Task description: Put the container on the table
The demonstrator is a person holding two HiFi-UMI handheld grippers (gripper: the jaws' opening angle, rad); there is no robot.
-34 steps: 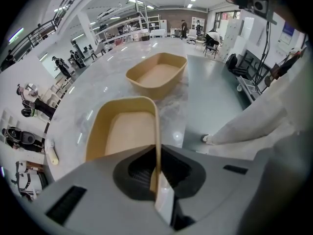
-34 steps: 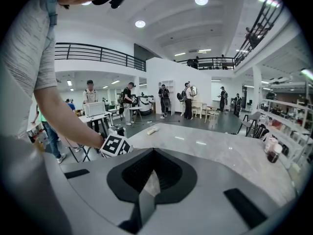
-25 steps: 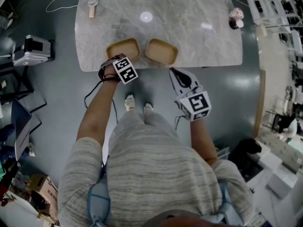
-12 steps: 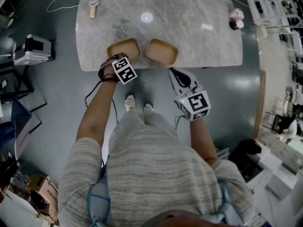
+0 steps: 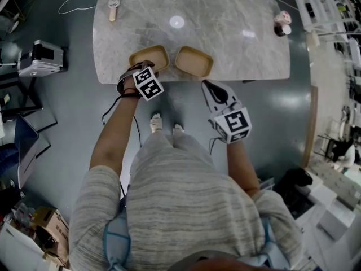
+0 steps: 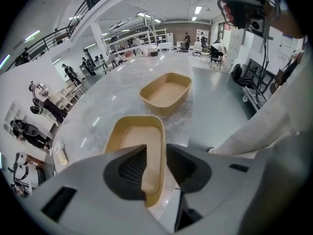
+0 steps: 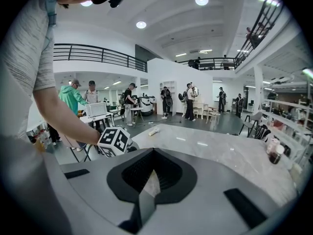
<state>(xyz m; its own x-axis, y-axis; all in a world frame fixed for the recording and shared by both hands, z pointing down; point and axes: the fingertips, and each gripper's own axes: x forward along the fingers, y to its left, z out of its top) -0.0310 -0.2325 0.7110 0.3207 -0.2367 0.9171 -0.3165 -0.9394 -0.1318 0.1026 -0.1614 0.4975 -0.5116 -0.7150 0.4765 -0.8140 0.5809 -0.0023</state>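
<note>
Two tan oval containers stand on the marble table [image 5: 225,44] near its front edge. My left gripper [image 5: 142,71] points steeply down over the near rim of the left container [image 5: 150,56]. In the left gripper view that container [image 6: 137,136] rests on the tabletop and its right rim runs between my left gripper's [image 6: 155,153] jaws, which are opening, with a gap beside the rim. The right container [image 5: 194,61] [image 6: 166,92] stands untouched. My right gripper [image 5: 210,87] [image 7: 150,173] hangs off the table over the floor, shut and empty.
A small hand fan [image 5: 113,5] lies at the table's far left and small round items [image 5: 281,21] at its far right. A white device [image 5: 38,58] sits on the floor to the left. Several people stand in the hall behind.
Nothing has clearly moved in the head view: the left gripper stays at the left container's near rim, both containers rest on the table, and the right gripper holds still.
</note>
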